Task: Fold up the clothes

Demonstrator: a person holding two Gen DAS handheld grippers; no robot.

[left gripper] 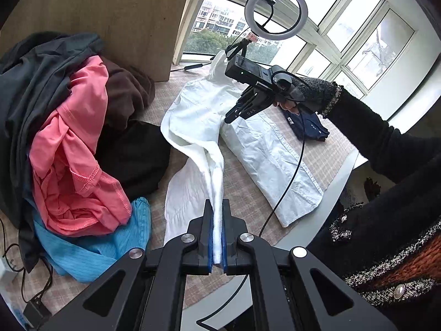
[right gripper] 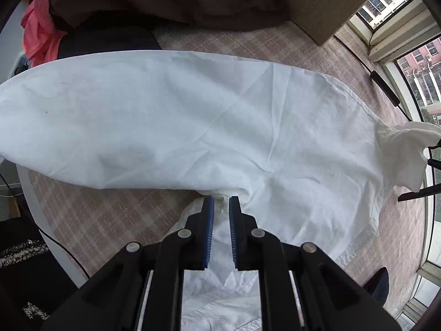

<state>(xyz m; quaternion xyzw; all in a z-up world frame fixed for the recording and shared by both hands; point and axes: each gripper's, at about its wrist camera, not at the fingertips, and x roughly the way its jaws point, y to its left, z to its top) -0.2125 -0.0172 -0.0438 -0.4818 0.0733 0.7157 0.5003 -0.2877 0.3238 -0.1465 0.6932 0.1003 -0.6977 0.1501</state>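
1. Left gripper (left gripper: pixel 217 237) was clamped on a bunched edge of the white garment (left gripper: pixel 193 115).
2. We saw its length run away from that gripper toward the window (left gripper: pixel 358 35).
3. Right gripper (right gripper: pixel 220 201) hovered parted above the cloth, its jaws gripping nothing.

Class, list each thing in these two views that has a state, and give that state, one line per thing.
Left tongs: shut on white garment.
Right tongs: open, over the cloth, gripping nothing.
White garment: partly spread on the table, one end lifted.
Pile of clothes: heaped, unfolded.
Navy garment: folded, lying flat.
Ring light: cannot tell if lit.
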